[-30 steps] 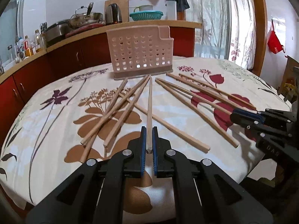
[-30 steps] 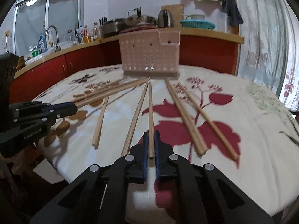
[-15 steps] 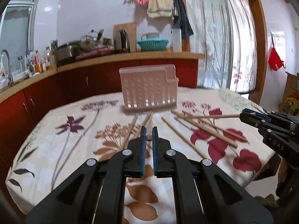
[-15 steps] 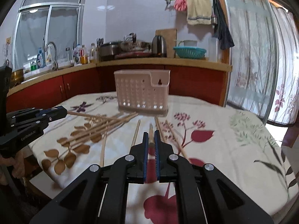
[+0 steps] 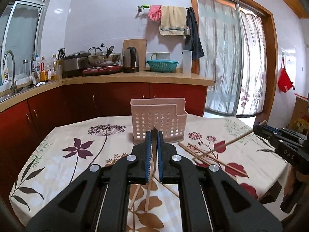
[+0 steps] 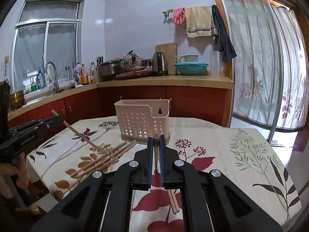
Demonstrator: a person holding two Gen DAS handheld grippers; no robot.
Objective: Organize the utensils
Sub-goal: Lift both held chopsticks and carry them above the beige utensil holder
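Observation:
My left gripper [image 5: 154, 133] is shut on one wooden chopstick [image 5: 153, 150], seen end-on between the blue pads and lifted off the table. My right gripper [image 6: 156, 138] is likewise shut on a chopstick [image 6: 155, 154], held in the air. Each gripper shows in the other's view: the right gripper [image 5: 257, 127] with its stick [image 5: 231, 140] slanting down to the left, the left gripper [image 6: 59, 118] with its stick [image 6: 81, 135] slanting down to the right. A pink perforated holder [image 5: 158, 123] [image 6: 142, 121] stands upright ahead of both. Several chopsticks [image 6: 108, 158] [image 5: 212, 158] lie loose on the cloth.
The round table has a floral cloth [image 5: 58, 154] [image 6: 241, 154]. Two more chopsticks [image 6: 173, 201] lie under my right gripper. A hand [image 6: 11, 176] grips the left tool. Red cabinets and a cluttered counter [image 5: 135, 75] run behind; a curtained glass door [image 6: 260, 67] is at the right.
Both grippers have risen from the table, each carrying its chopstick up off the cloth. The views have tilted up, so the holder now sits lower and farther in each picture.

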